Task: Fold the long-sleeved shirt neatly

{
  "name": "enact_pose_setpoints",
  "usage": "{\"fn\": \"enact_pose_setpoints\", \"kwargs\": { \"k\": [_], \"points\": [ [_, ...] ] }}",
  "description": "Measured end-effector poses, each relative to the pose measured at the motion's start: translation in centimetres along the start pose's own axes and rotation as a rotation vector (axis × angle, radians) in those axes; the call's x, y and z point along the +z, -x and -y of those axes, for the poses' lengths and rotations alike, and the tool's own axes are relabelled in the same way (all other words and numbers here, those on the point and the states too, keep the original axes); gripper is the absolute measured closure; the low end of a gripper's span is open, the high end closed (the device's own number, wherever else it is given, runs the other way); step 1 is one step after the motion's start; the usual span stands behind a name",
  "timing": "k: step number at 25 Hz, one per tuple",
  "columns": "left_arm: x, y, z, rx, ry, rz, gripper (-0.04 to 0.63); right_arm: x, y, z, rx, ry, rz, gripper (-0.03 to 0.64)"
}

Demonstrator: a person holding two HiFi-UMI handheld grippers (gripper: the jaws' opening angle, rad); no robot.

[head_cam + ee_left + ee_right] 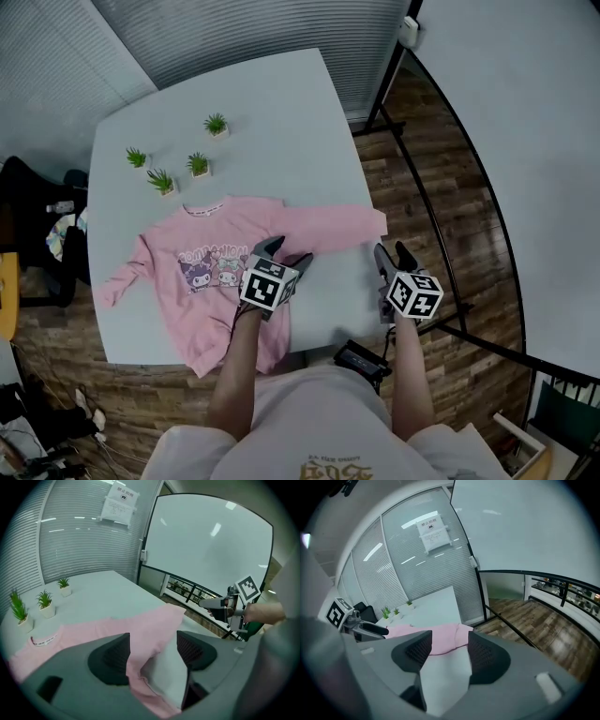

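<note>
While one shirt (211, 277) lies spread, left gripper (287, 251), right gripper (392, 251), jaws apart, four plants (197, 164).

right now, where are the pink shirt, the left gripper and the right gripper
pink shirt (211, 270), head view, on its chest print
left gripper (288, 253), head view, midway between its fingertips
right gripper (392, 251), head view, midway between its fingertips
</note>
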State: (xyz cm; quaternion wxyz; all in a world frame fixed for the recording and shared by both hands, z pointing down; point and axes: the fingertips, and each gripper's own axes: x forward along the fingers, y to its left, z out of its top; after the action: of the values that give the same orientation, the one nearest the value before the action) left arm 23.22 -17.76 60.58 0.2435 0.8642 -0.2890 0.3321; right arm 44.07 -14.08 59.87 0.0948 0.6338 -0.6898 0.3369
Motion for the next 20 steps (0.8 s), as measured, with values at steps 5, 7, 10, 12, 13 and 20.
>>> {"fn": "enact_pose_setpoints", "kwargs": {
  "k": [5, 7, 10, 12, 13, 20],
  "points": [
    [-0.8, -1.9, -0.9, 0.026, 0.018, -0.043, 0.279, -0.9, -2.6, 1.5, 0.006, 0.007, -0.059, 0.371],
    [-1.3, -2.5, -1.3, 0.031, 0.029, -0.062, 0.281, -1.3, -3.6, 2.0, 0.004, 0.008, -0.082, 0.37],
    [-1.9, -3.3, -1.9, 0.041, 0.045, -0.084, 0.281, -1.7, -5.0, 2.8, -0.001, 0.005, -0.102, 0.368],
    [-2.2, -3.6, -2.3, 0.05, 0.057, -0.095, 0.279, -1.9, -5.7, 2.9, -0.001, 0.016, -0.116, 0.367],
    [-2.4, -3.7, -2.4, 0.051, 0.06, -0.102, 0.279, -2.0, -6.0, 2.9, -0.002, 0.026, -0.125, 0.368],
    [-3.8, -4.6, -2.7, 0.058, 0.074, -0.141, 0.282, -2.9, -7.2, 3.5, -0.045, 0.087, -0.164, 0.398]
  ]
}}
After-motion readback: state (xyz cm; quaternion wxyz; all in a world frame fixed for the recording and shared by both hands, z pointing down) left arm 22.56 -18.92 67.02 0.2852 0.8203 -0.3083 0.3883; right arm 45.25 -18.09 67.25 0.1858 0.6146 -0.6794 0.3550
